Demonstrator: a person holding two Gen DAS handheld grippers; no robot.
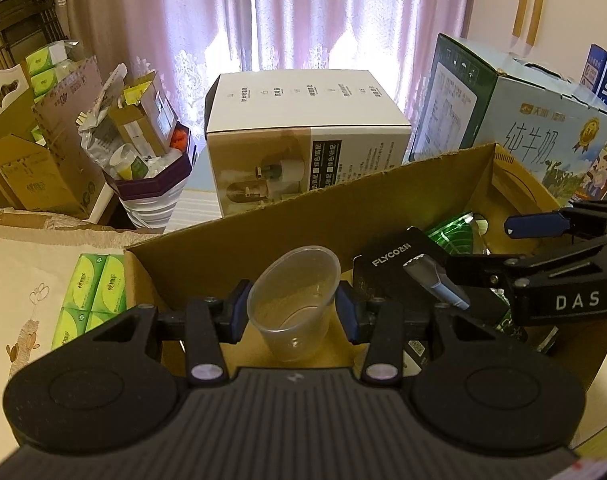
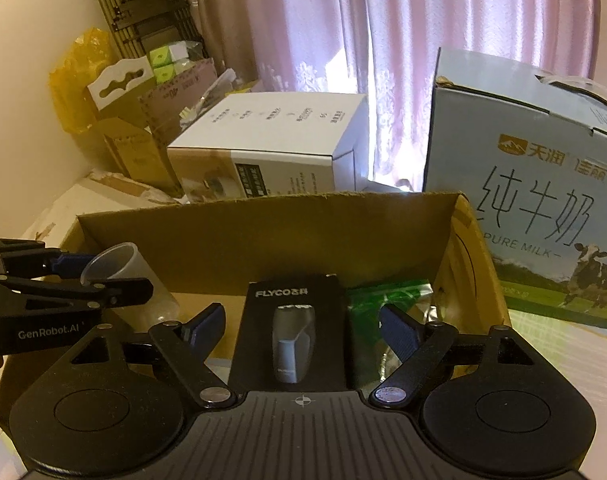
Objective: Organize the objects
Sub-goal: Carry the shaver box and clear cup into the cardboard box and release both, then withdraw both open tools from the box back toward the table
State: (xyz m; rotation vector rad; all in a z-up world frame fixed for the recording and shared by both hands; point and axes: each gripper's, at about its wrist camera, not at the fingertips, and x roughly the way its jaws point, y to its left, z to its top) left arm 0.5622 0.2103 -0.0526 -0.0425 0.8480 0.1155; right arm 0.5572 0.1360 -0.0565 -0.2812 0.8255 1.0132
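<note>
left gripper [image 1: 292,307]: clamped on clear plastic cup [image 1: 293,302] | right gripper [image 2: 301,330]: jaws apart over FLYCO shaver box [image 2: 293,336] | both inside cardboard box [image 2: 263,236]

Milk carton [image 2: 543,216], white appliance box [image 1: 303,136] (printed), pink curtains [image 1: 287,12].

cup [image 1: 293,304] in cardboard box [image 1: 239,240], shaver pack [image 2: 293,336] right

The right tongs [image 2: 302,330] stood spread wide around the black FLYCO package [image 2: 293,320] inside the cardboard box [image 2: 263,232]; at nine o'clock the left tongs [image 2: 103,276] pinched a clear plastic cup [image 2: 115,264].
</note>
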